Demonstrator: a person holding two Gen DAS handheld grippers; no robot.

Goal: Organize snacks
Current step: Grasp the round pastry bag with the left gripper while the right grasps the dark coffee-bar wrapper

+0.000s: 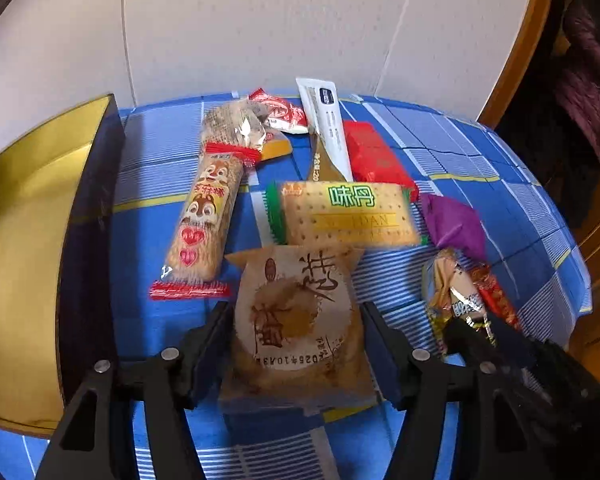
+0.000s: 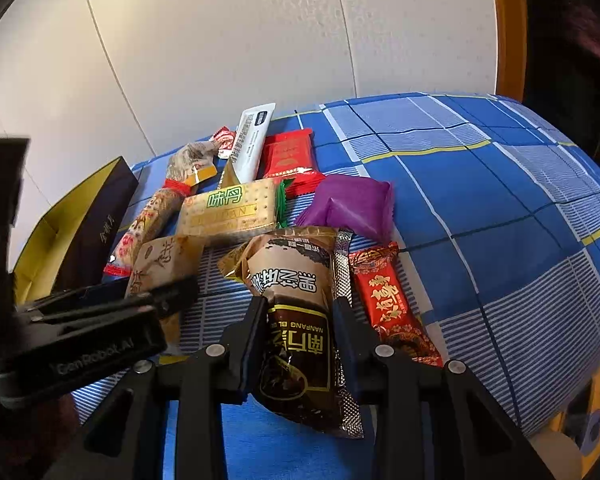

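Observation:
Snack packets lie on a blue checked cloth. My left gripper (image 1: 296, 316) has its fingers on both sides of a round pastry in a tan wrapper (image 1: 296, 316), touching it. My right gripper (image 2: 300, 308) is shut on a brown and black sesame-paste packet (image 2: 296, 320). The left gripper also shows in the right wrist view (image 2: 172, 296). A green-edged cracker pack (image 1: 344, 214), a long squirrel biscuit pack (image 1: 206, 216), a purple packet (image 1: 454, 222), a red packet (image 1: 374, 158) and a white sachet (image 1: 328, 122) lie beyond.
An open black box with a gold inside (image 1: 24, 216) stands at the left edge of the cloth. A red and gold candy packet (image 2: 392, 304) lies right of my right gripper. A white panelled wall stands behind. A wooden door frame (image 1: 516, 44) is at the right.

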